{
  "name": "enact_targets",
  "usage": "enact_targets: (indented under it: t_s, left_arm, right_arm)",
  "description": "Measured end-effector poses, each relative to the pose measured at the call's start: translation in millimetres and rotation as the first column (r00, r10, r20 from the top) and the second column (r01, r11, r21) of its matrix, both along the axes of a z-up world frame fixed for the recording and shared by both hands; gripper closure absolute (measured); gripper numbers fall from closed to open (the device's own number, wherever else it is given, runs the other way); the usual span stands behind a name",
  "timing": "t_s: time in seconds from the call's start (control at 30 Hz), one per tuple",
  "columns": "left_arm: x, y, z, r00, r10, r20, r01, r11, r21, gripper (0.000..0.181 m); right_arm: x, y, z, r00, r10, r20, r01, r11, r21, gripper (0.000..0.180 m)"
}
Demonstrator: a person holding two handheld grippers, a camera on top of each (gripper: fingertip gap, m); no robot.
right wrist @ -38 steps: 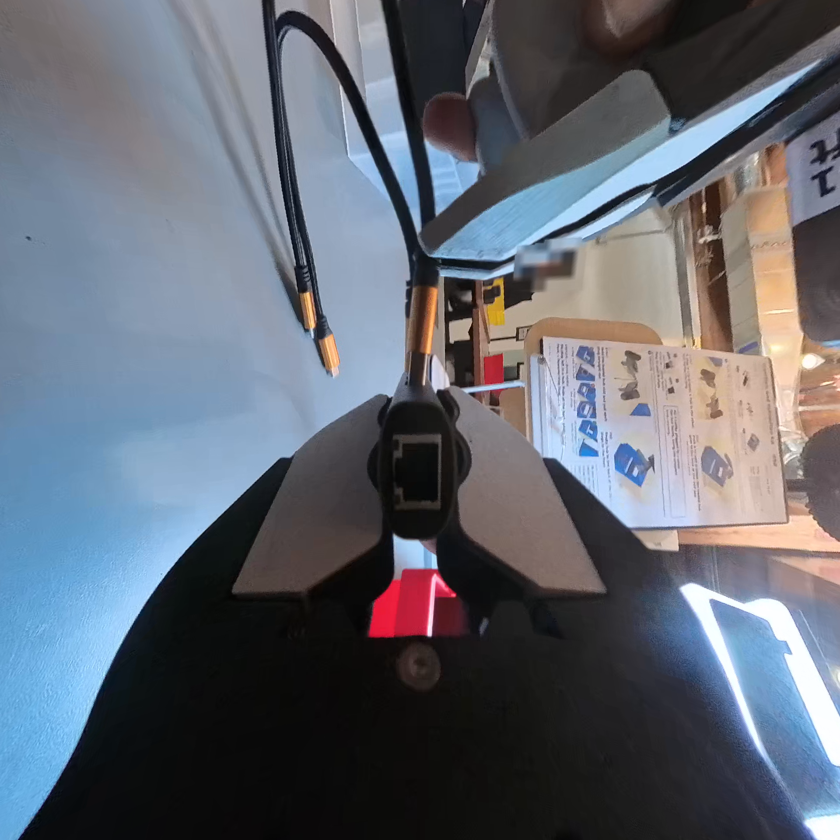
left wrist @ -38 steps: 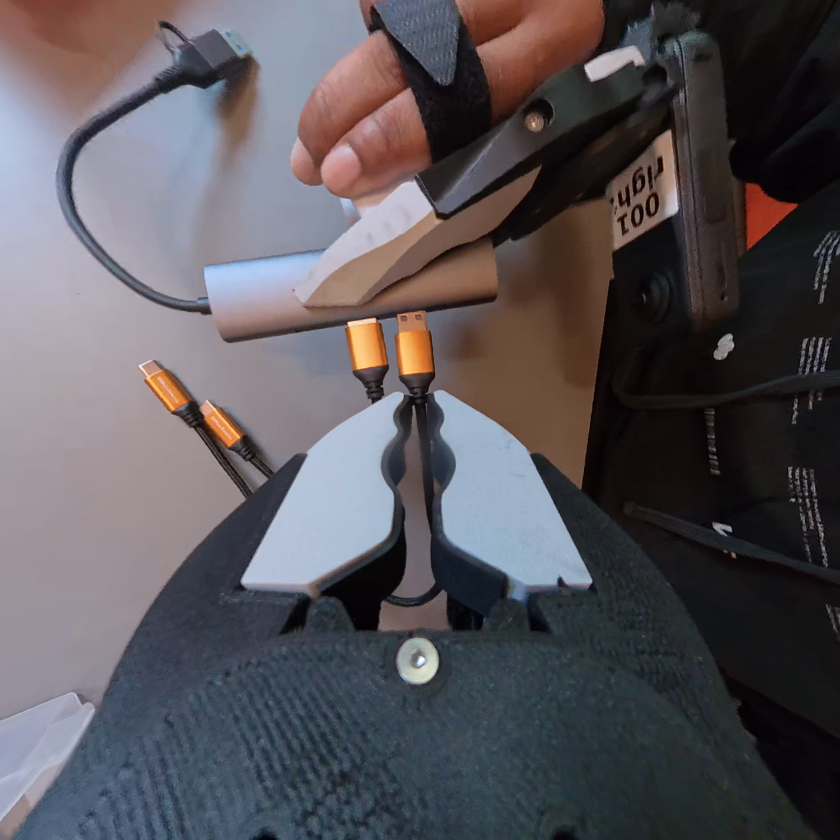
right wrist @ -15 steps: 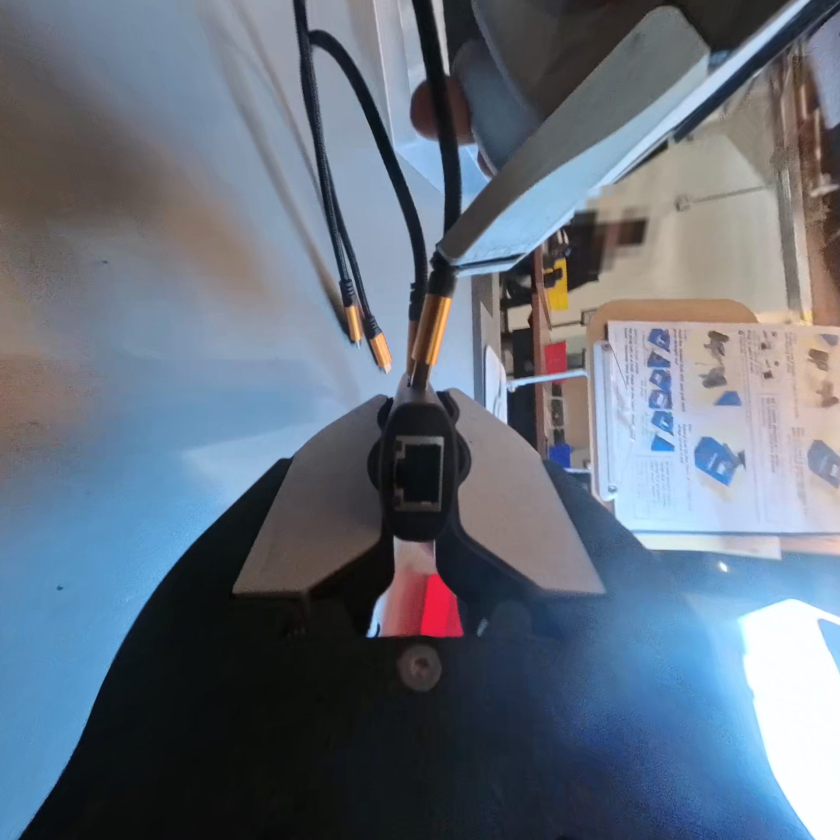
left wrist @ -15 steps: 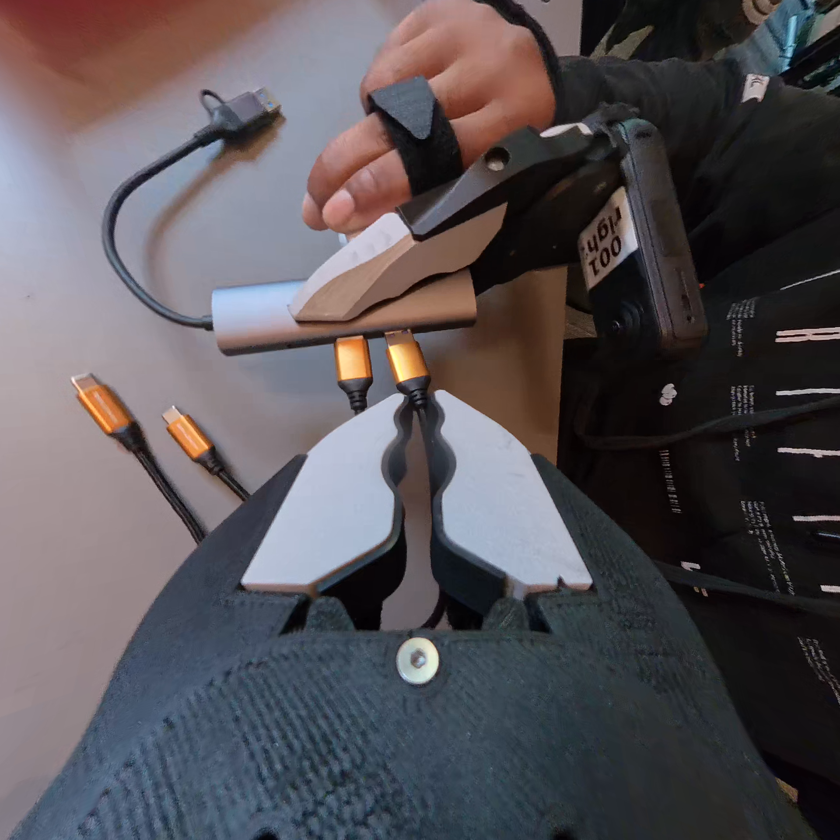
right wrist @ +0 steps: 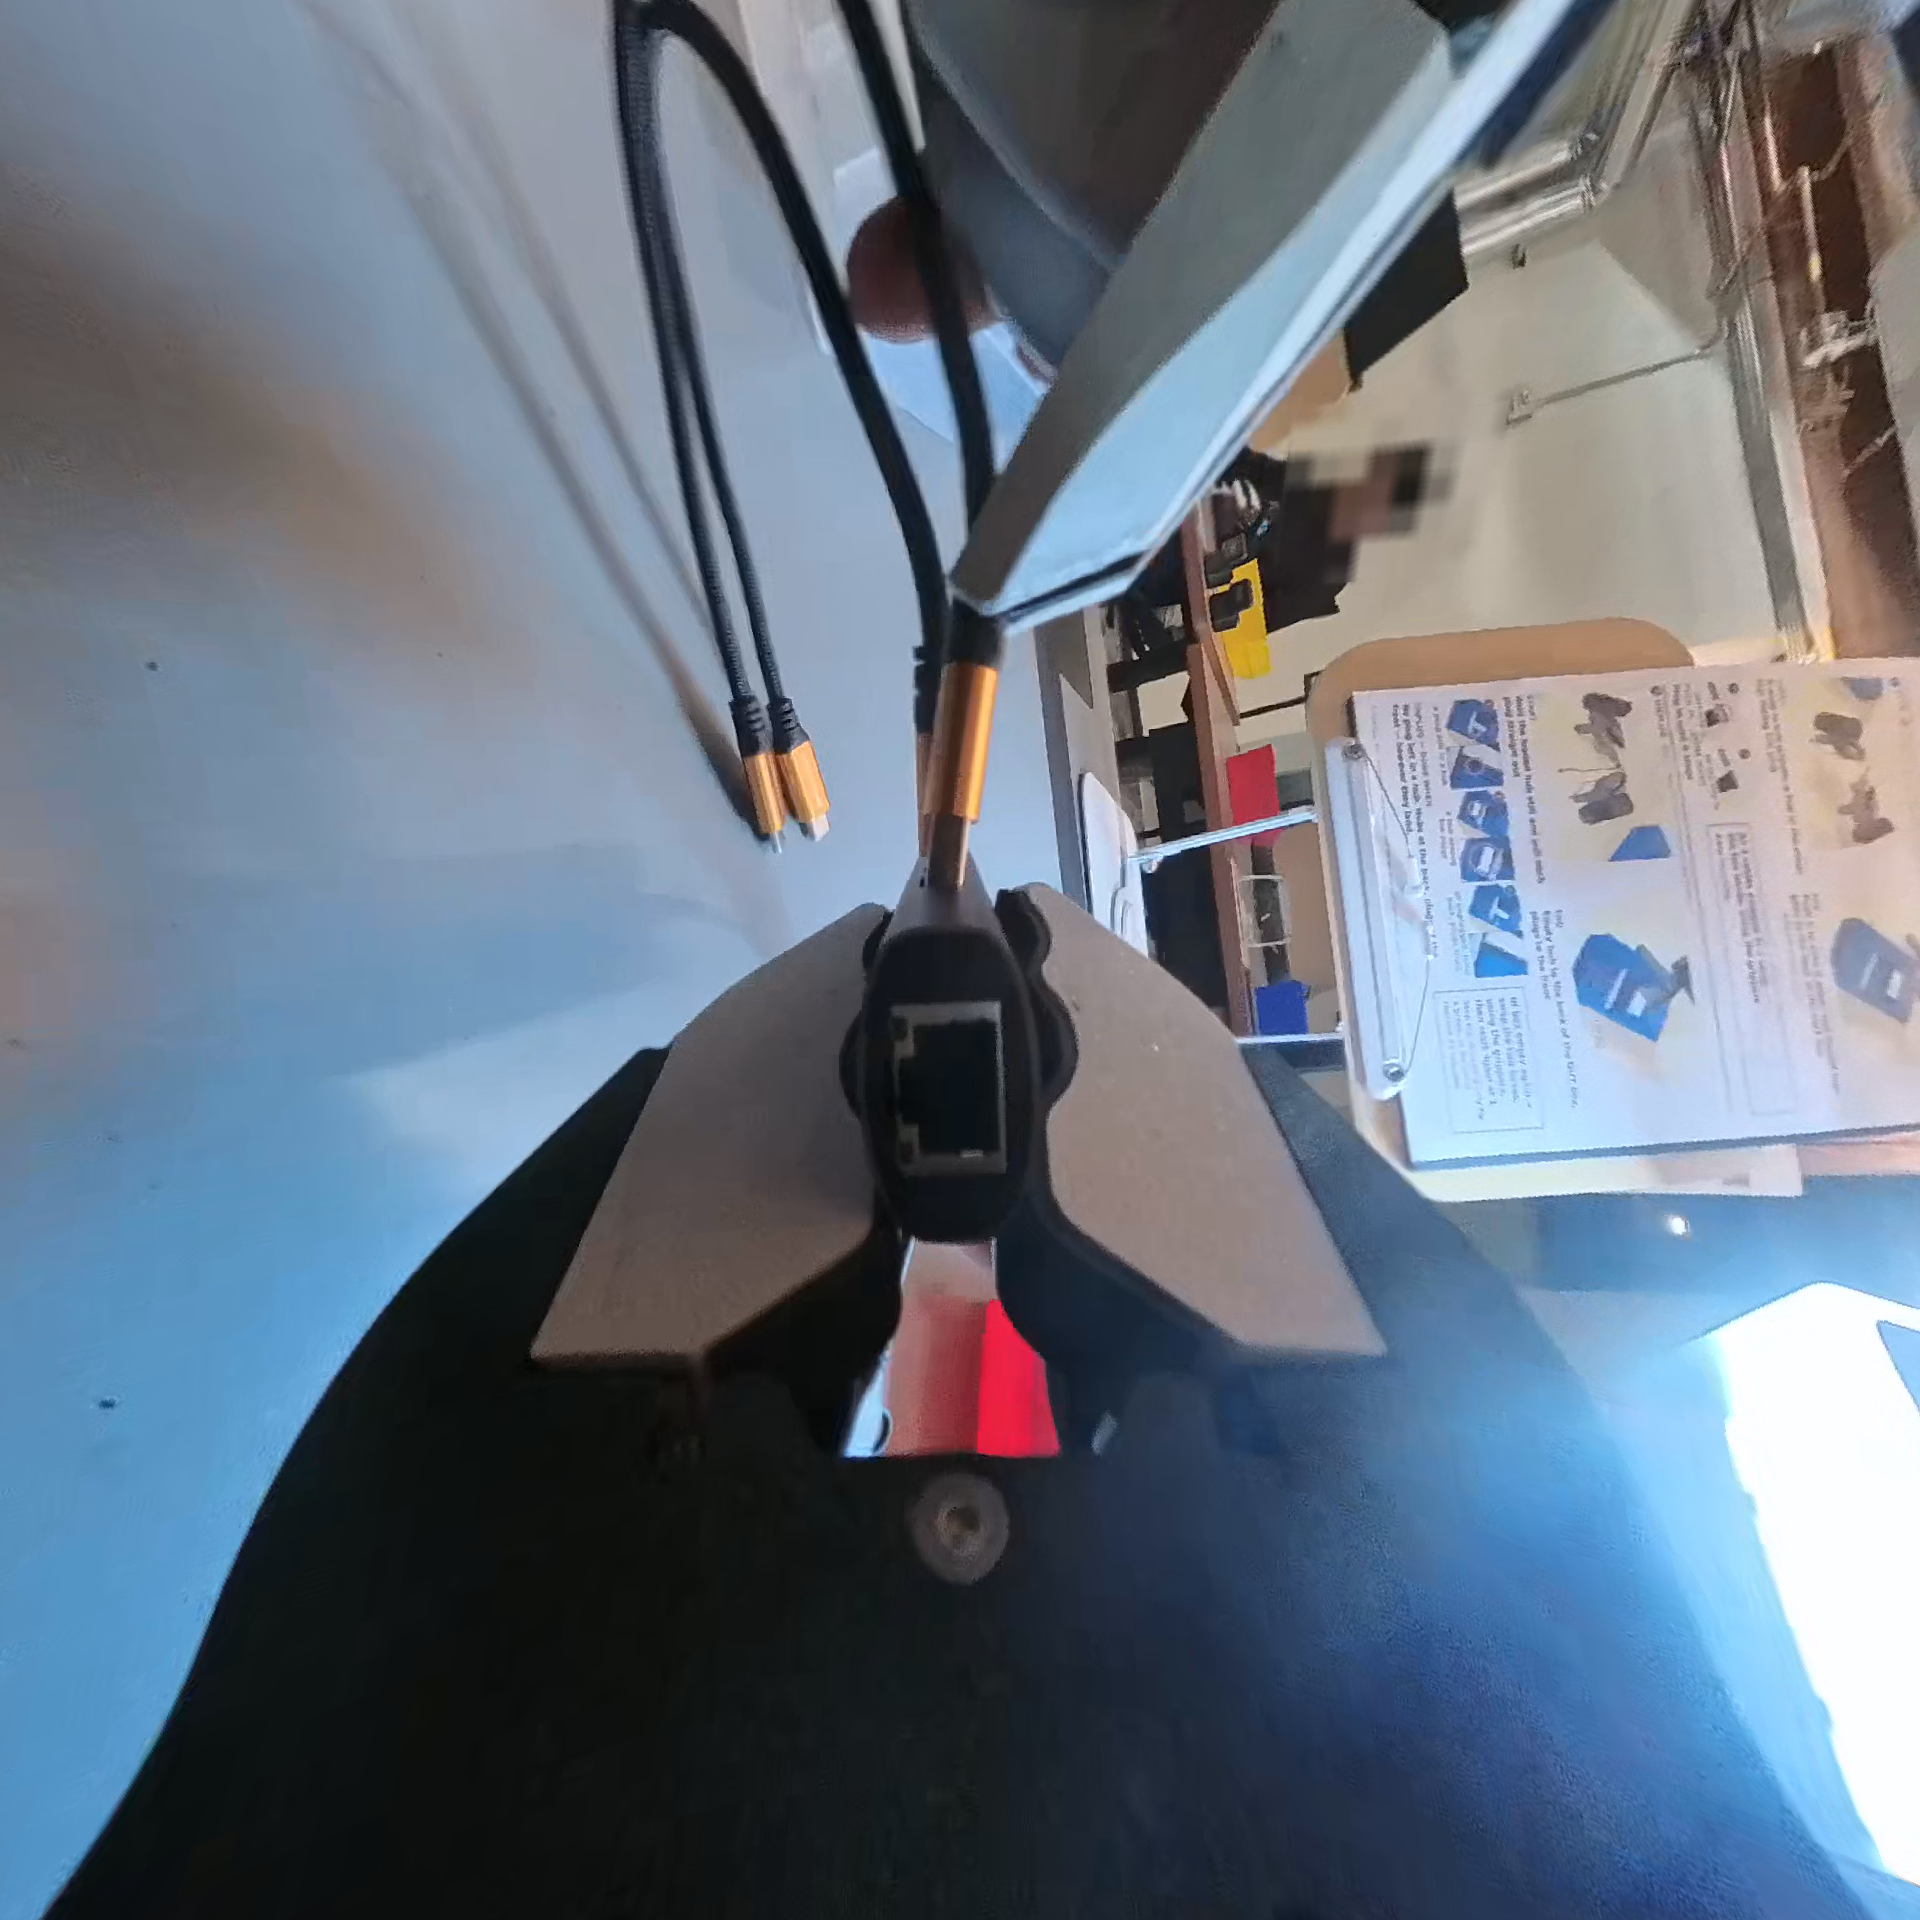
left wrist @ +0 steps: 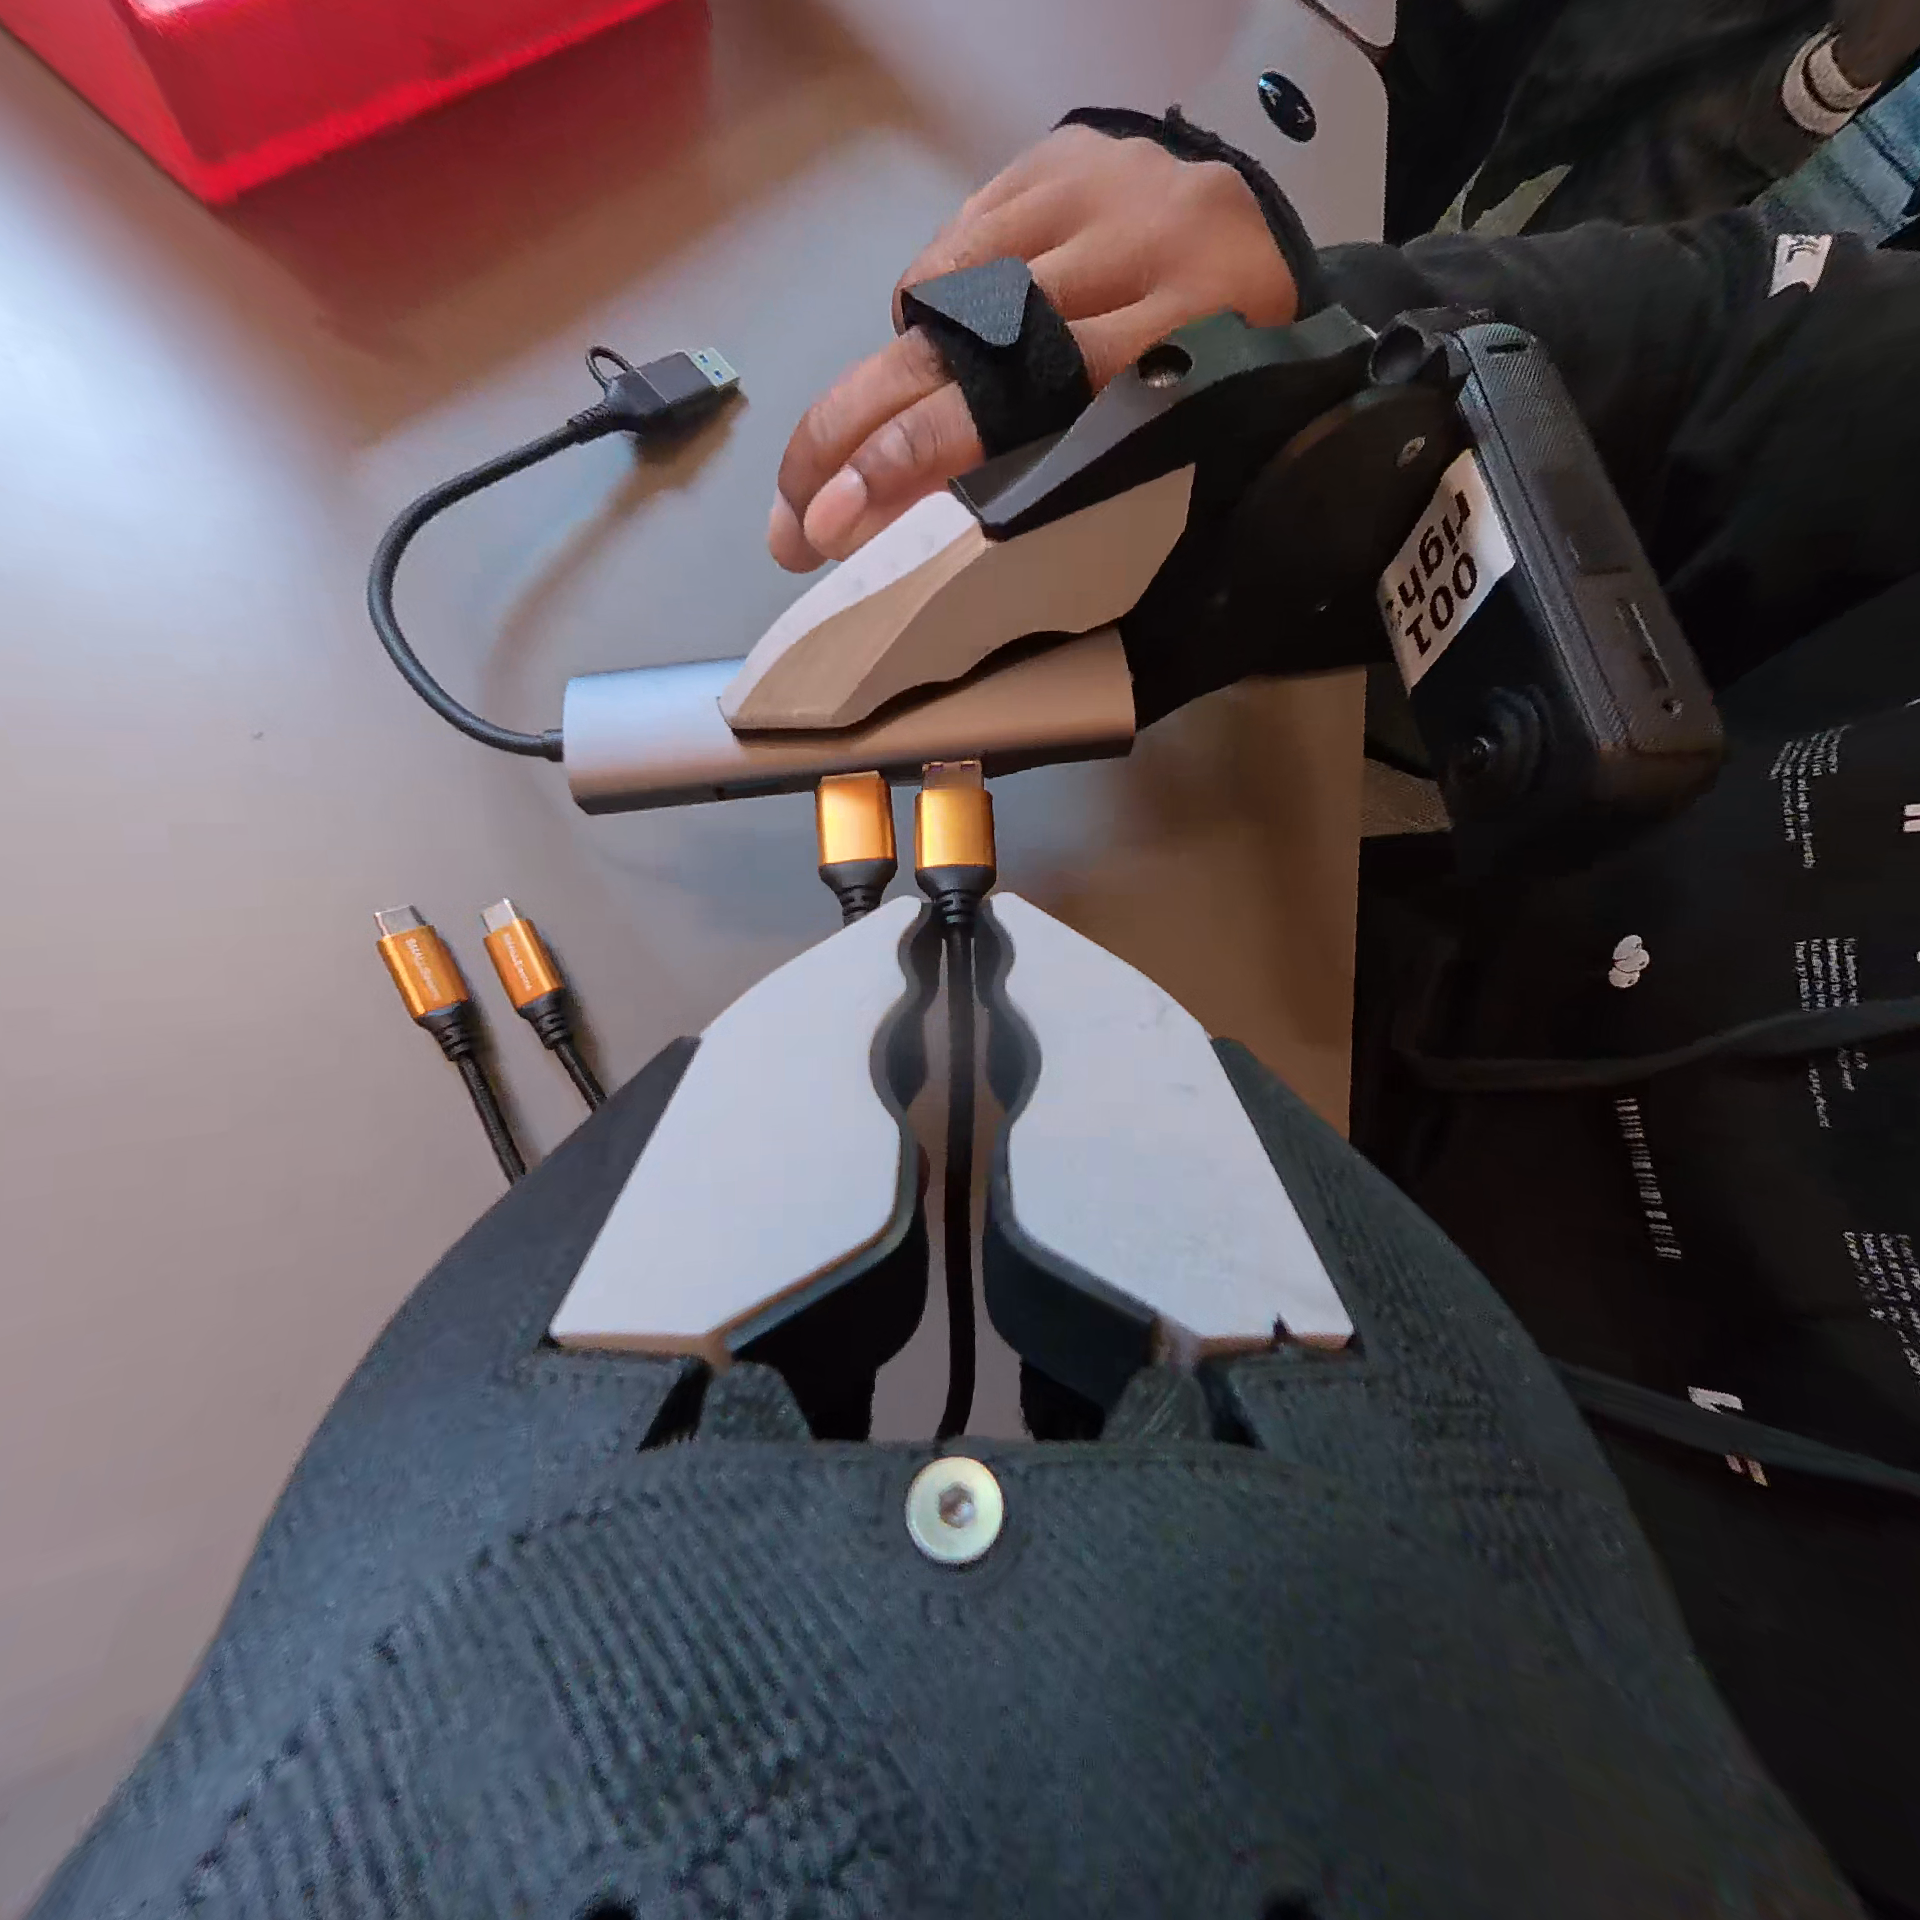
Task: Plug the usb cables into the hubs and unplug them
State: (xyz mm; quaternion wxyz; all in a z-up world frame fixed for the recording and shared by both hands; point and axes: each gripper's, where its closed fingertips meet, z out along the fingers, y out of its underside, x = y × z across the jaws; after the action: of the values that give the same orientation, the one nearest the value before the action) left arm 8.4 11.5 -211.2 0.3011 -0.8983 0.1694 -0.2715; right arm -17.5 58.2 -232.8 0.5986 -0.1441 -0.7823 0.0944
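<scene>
In the left wrist view, my left gripper (left wrist: 954, 920) is shut on the black cable just behind an orange USB plug (left wrist: 954, 842). The plug's metal tip shows at the side of the grey hub (left wrist: 644, 727). A second orange plug (left wrist: 854, 826) sits in the hub beside it. My right gripper (left wrist: 831, 665) clamps the hub from the right. In the right wrist view, my right gripper (right wrist: 951, 914) is shut on the hub's end (right wrist: 951, 1081), which has a square port. The held plug (right wrist: 961, 748) points into the hub, with the left gripper's finger (right wrist: 1195, 416) above it.
Two loose orange plugs (left wrist: 421, 971) (left wrist: 525, 961) lie on the grey table to the left, also in the right wrist view (right wrist: 784, 779). The hub's own lead ends in a plug (left wrist: 665, 384). A red box (left wrist: 364, 73) stands at the far left. An instruction sheet (right wrist: 1642, 904) stands off the table. My hands' fingertips stand some 6 cm from each other.
Both grippers keep their grips. The left wrist view has drawn back from the table, bringing the red box into view. The hub and plugs stay together.
</scene>
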Motion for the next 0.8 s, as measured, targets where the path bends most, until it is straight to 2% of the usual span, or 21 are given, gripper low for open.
enact_targets:
  t_s: [0.1,0.17,0.4,0.5,0.6,0.7,0.73,0.8]
  left_arm:
    - [4.2,-2.0,-2.7,1.000,-0.012,-0.014,0.012,1.000,0.002,0.175]
    - [3.1,1.2,-2.5,1.000,0.000,-0.023,0.001,1.000,0.017,0.175]
    - [4.8,5.6,2.2,1.000,0.000,0.001,0.000,1.000,0.029,0.175]
    - [7.9,6.4,-4.8,0.999,-0.006,-0.050,0.007,1.000,0.030,0.175]
    - [8.1,8.0,-2.8,1.000,0.005,-0.023,-0.004,0.999,0.040,0.175]
    - [4.8,9.0,-3.9,0.998,0.010,-0.065,-0.006,0.998,0.055,0.174]
    - [2.3,11.3,0.7,0.996,0.019,-0.083,-0.011,0.996,0.086,0.173]
    - [1.1,16.2,27.3,0.999,0.029,-0.028,-0.022,0.978,0.206,0.161]
  right_arm:
    - [-0.7,3.0,9.8,0.999,-0.029,-0.024,0.027,0.998,-0.065,0.162]
    - [0.1,5.4,9.1,0.999,-0.022,-0.028,0.022,1.000,0.011,0.162]
    - [3.7,3.9,5.4,1.000,0.002,-0.021,0.000,0.996,0.085,0.162]
    - [3.0,5.4,7.3,0.999,-0.015,-0.030,0.017,0.997,0.077,0.162]
    - [4.0,5.3,4.4,1.000,-0.006,-0.013,0.006,0.998,0.066,0.162]
    - [1.3,6.5,1.6,1.000,-0.023,0.013,0.023,1.000,-0.016,0.162]
    - [-0.1,7.1,3.9,0.999,-0.032,0.000,0.032,0.999,-0.019,0.161]
    - [-0.7,4.4,8.4,1.000,-0.010,-0.002,0.010,0.997,-0.071,0.161]
